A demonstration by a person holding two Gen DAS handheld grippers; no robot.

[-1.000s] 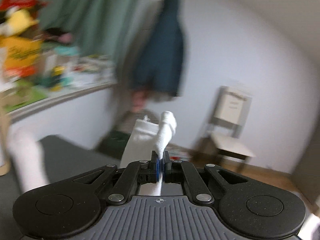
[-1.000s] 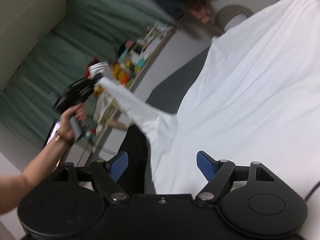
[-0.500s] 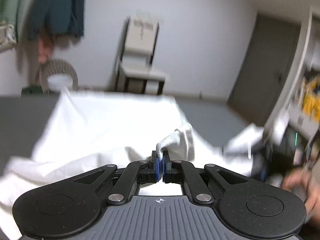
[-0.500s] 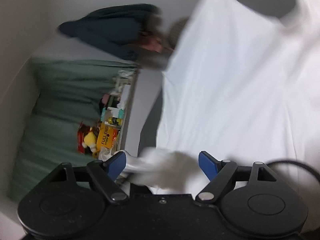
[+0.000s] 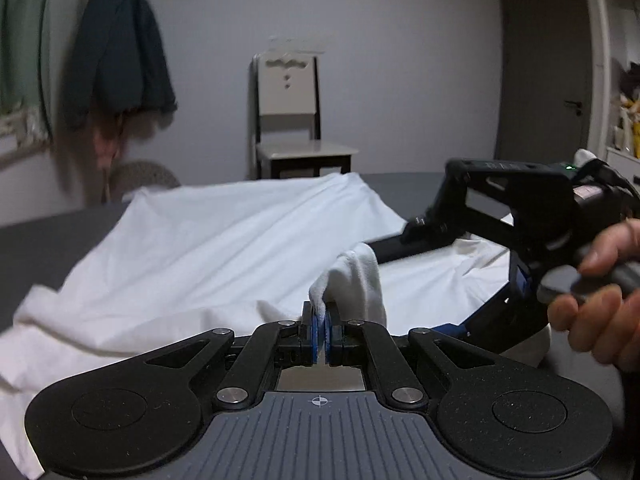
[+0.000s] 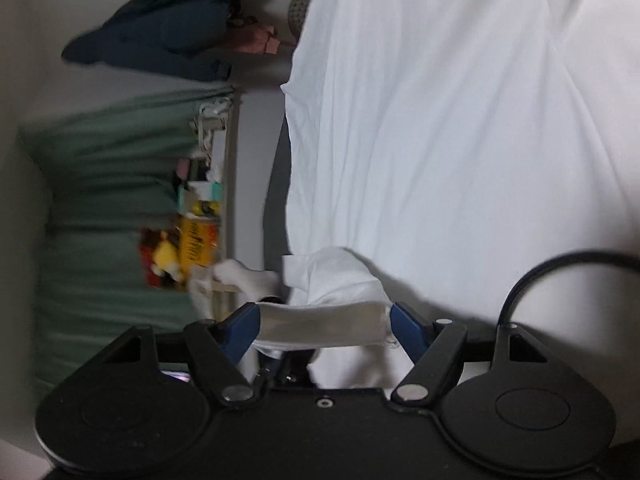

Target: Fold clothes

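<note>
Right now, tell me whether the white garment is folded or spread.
Mostly spread: the white garment lies wrinkled across the surface, one bunched edge pinched in the shut left gripper.

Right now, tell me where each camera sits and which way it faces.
Left wrist: on the left claw, shut on the white garment; faces across the bed to a chair; the right hand shows.
Right wrist: on the open right claw, rolled sideways, facing the garment and green curtain.
Shared: garment, dark jacket.
</note>
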